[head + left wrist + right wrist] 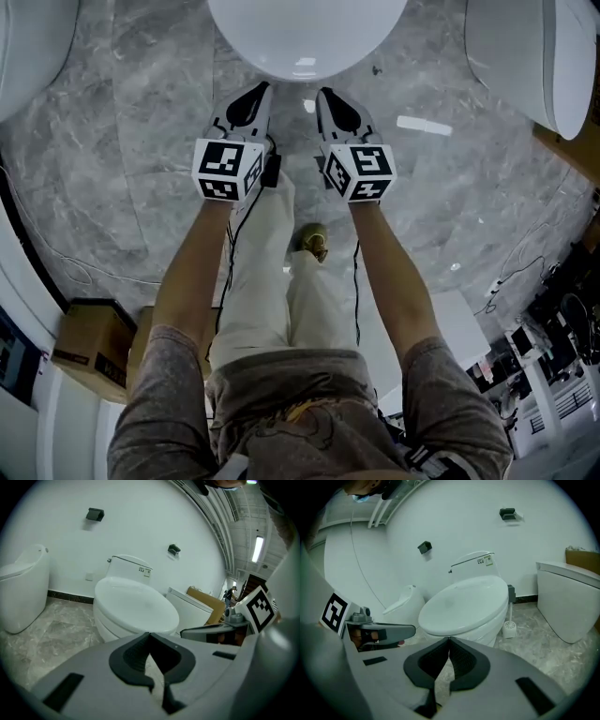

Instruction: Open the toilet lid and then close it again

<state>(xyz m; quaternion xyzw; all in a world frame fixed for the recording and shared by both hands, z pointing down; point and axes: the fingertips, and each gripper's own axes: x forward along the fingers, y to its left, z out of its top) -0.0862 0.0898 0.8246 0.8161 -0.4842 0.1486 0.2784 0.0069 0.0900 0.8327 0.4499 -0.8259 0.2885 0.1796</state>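
Just short of the closed toilet lid [305,28], the left gripper [260,91] and right gripper [323,95] hover side by side, fingers pressed together, holding nothing.

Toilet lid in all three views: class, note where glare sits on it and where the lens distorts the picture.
Head view: the toilet lid carries small bright glare patches near its front edge, and the marble floor mirrors a light streak. Left gripper view and right gripper view: fisheye bending, dark rounded corners; the lid looks evenly lit.
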